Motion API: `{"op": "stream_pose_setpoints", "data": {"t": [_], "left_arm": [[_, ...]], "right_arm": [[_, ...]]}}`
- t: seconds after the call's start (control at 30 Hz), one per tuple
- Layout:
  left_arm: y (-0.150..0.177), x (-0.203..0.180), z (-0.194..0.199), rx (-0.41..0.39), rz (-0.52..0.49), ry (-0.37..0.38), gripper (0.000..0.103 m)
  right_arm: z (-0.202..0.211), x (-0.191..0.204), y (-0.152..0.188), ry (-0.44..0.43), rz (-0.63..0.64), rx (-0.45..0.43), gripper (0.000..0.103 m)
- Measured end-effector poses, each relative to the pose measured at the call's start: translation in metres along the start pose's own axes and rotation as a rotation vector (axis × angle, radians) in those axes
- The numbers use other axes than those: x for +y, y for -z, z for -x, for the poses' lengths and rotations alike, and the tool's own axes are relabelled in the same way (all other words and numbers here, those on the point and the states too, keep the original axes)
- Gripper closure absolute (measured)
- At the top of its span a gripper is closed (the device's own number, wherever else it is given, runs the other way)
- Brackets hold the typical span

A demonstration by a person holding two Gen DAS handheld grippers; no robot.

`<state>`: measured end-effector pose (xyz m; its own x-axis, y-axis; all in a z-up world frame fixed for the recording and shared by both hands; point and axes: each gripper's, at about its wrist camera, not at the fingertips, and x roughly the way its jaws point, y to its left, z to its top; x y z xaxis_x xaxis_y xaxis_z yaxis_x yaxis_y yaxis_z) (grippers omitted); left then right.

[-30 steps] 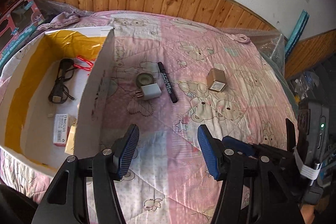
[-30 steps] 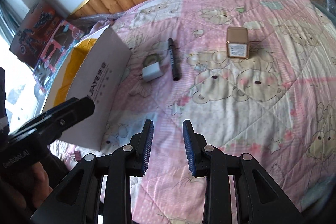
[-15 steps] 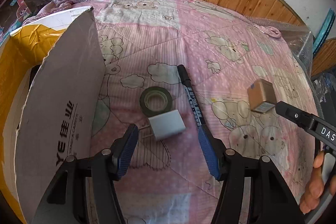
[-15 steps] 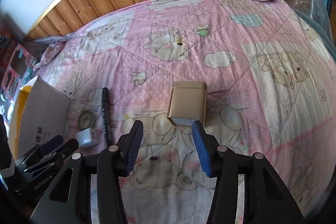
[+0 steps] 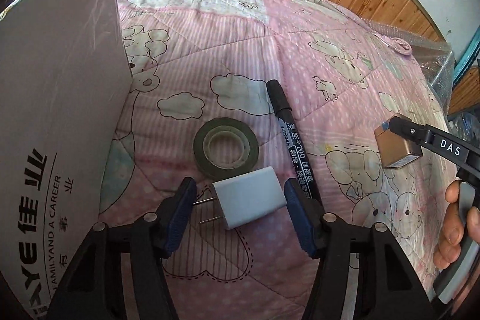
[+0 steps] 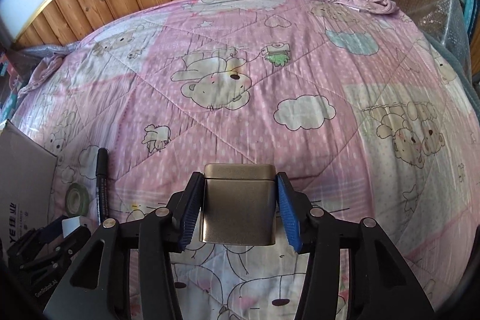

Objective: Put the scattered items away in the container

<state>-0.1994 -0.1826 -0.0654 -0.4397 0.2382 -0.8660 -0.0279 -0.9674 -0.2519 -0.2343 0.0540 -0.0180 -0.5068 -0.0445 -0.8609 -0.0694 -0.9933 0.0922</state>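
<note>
Both grippers dropped in fast: left gripper now straddles the charger, right gripper brackets the tin (jaws open, nothing clamped yet) mid-quilt.

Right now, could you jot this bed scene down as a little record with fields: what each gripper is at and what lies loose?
surface: pink bear-print quilt
container: grey cardboard box, left of the items
left gripper: open, straddling white plug-in charger
right gripper: open, straddling brass-coloured metal tin
loose: dark green tape roll, black marker pen
</note>
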Motion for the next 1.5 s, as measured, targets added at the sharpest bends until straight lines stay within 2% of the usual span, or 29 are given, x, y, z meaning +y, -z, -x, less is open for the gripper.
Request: {"op": "stream_pose_setpoints", "data": {"t": [0.23, 0.53, 0.8, 1.07, 1.5], "left_arm": [[0.01, -0.001, 0.019, -0.008, 0.022, 0.02, 0.042], [0.047, -0.011, 0.062, -0.012, 0.011, 0.026, 0.042], [0.079, -0.02, 0.098, -0.018, -0.024, 0.02, 0.042], [0.1, -0.022, 0.127, -0.036, -0.035, 0.018, 0.042], [0.114, -0.02, 0.167, -0.089, -0.048, 0.023, 0.042]], "right_arm": [[0.033, 0.0, 0.035, -0.048, -0.016, 0.003, 0.052], [0.074, 0.017, 0.098, -0.111, 0.002, 0.04, 0.052], [0.097, 0.032, 0.141, -0.141, 0.016, 0.065, 0.052], [0.119, 0.046, 0.167, -0.152, 0.052, 0.062, 0.052], [0.147, 0.072, 0.19, -0.171, 0.113, 0.04, 0.052]]}}
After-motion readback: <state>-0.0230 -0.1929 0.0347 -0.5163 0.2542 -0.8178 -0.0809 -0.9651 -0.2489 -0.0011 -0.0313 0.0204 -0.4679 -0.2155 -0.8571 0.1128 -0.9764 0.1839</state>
